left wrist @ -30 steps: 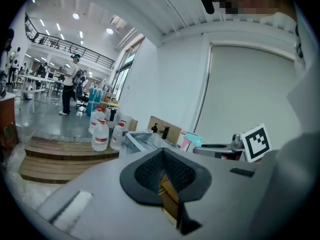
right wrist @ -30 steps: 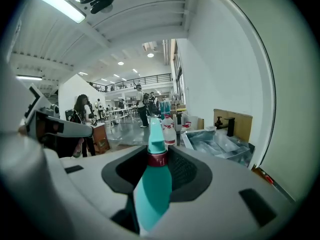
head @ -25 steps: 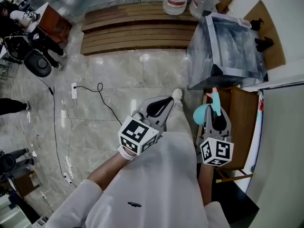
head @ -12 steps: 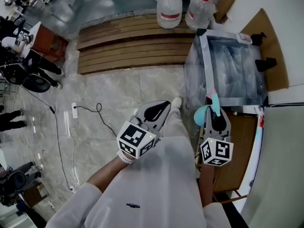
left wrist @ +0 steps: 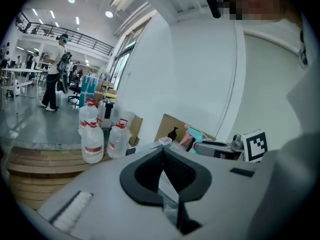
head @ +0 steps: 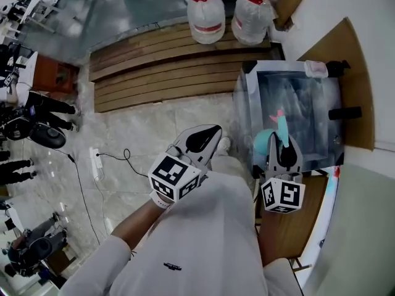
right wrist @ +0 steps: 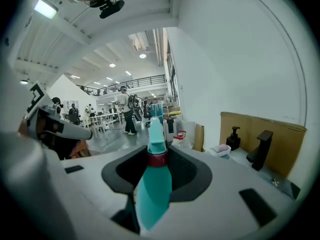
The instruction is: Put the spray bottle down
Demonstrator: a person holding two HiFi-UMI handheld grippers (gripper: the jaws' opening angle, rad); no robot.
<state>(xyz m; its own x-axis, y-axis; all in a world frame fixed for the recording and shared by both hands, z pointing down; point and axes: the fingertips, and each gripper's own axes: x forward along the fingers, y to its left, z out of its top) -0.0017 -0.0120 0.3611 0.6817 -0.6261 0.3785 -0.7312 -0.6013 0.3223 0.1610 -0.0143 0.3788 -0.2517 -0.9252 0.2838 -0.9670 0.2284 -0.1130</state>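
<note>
Water bottle (head: pixel 207 18) and second water bottle (head: pixel 251 17), both clear with red labels, side by side at far end of wooden slat platform (head: pixel 160 63). Sink (head: pixel 281 66) under clear plastic film, right of platform. Small white dish (head: pixel 315 70) at sink's far corner. Black soap dispenser (head: pixel 336 68) and black faucet (head: pixel 344 112) along sink's right side, brown cardboard sheet (head: pixel 357 82) behind them. White power strip (head: pixel 95 161) with black cable (head: pixel 126 159) on marble floor (head: pixel 142 122). Person with backpack (left wrist: pixel 56 74) among desks in background.
</note>
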